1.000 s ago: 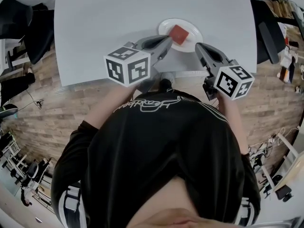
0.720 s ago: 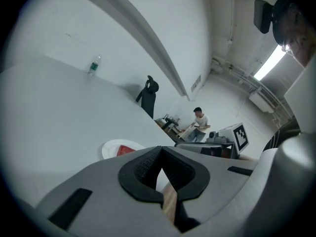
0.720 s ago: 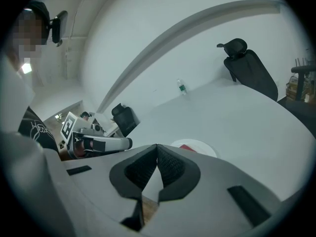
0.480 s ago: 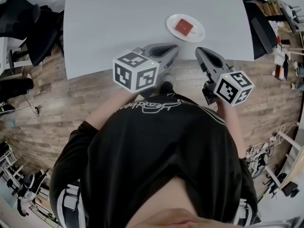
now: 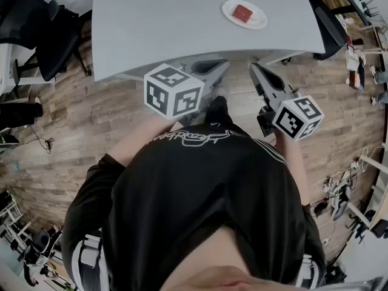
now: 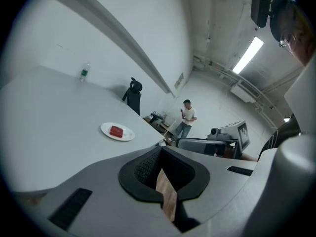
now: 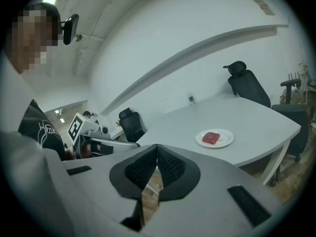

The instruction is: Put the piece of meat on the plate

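Nearest: the black shirt (image 5: 200, 187) of the person wearing the camera fills 6 o'clock in the head view.

Just ahead of it, left gripper (image 5: 219, 65) at 12 o'clock and right gripper (image 5: 255, 69) at 1 o'clock, both over the wood floor (image 5: 121, 120), tips by the near edge of the table (image 5: 170, 23). Nothing touched.

Tongs: each gripper view shows its pads closed together with only floor seen past them. Both narrow, both empty.

Farther, at 1 o'clock from the tips: white plate (image 5: 259, 22) on the table, well apart from both tongs. The piece of meat (image 5: 242, 13), red and flat, lies about mid-plate, inside the rim, no overhang seen.

Beyond: a small bottle (image 6: 84, 73) at the table's far side, office chairs (image 5: 42, 35) at 10 o'clock, a person standing across the room (image 6: 186, 117).

Judgement: placement looks complete; the step in hand reads as standing clear. To do it well, keep the jaws closed, hold both tongs off the table edge, and make no sweep toward 1 o'clock that could nudge the plate. Risk is low.
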The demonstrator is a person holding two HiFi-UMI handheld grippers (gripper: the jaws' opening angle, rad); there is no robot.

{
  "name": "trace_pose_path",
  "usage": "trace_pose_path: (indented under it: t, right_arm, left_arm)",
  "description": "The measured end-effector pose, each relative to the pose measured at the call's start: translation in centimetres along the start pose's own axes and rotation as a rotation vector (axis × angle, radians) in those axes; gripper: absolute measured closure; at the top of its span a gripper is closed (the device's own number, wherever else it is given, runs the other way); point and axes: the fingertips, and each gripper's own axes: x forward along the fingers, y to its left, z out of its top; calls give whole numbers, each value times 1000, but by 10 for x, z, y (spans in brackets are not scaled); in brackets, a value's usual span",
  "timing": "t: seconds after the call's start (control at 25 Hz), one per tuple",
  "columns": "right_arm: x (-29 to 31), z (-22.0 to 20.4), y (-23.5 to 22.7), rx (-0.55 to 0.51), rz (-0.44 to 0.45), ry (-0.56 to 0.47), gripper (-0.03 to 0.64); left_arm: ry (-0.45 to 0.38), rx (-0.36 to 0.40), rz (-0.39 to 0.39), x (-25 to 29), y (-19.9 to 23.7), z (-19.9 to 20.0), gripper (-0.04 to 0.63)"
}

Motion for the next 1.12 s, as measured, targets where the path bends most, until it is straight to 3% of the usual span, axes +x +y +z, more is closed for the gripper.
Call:
trace_pose_path:
  t: [0.6, 1.12]
  right_arm:
    - [-59, -82, 116, 35, -13, -15, 611]
    - [-79, -102, 131, 73, -47, -33, 611]
  left_arm:
    - [30, 38, -34, -98, -74, -77, 588]
    - [67, 42, -57, -110, -90, -100, 588]
